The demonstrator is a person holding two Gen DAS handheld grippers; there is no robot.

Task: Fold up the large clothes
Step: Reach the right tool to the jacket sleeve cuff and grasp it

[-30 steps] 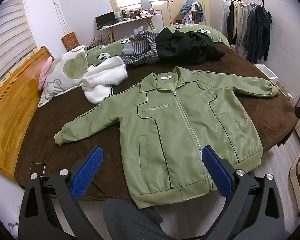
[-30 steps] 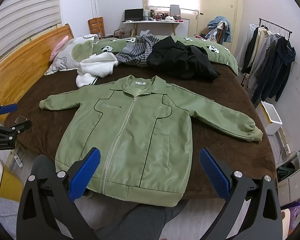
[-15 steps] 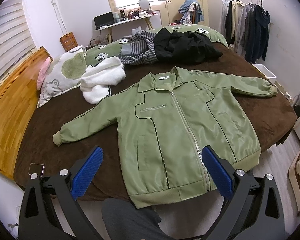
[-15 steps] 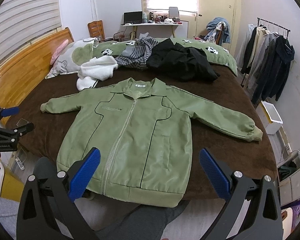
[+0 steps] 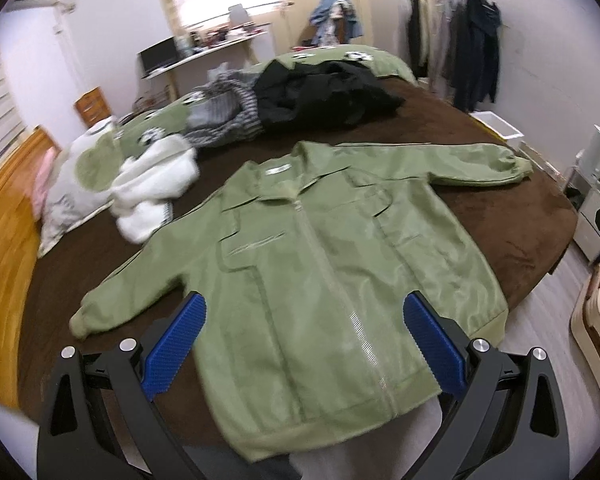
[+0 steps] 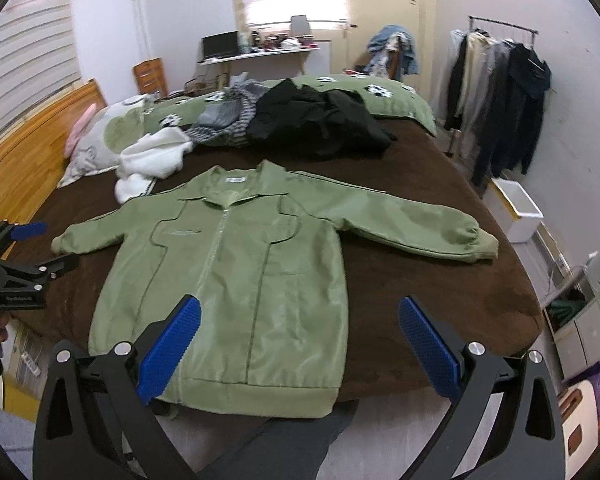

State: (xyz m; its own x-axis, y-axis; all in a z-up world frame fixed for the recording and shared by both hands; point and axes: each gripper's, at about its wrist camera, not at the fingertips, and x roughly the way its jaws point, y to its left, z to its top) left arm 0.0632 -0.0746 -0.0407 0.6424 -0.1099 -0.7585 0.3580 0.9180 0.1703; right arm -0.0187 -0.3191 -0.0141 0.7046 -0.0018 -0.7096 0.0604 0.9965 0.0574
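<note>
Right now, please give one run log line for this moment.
jacket: flat on bed, zipped, unfolded | left gripper: open, empty | right gripper: open, empty

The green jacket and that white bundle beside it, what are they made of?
The green jacket looks like a smooth synthetic shell, perhaps nylon or polyester: it has a faint sheen, with ribbed knit at cuffs and hem. The white bundle looks like thick fleece or sherpa, matte and fluffy. Neither can be confirmed by sight.
</note>
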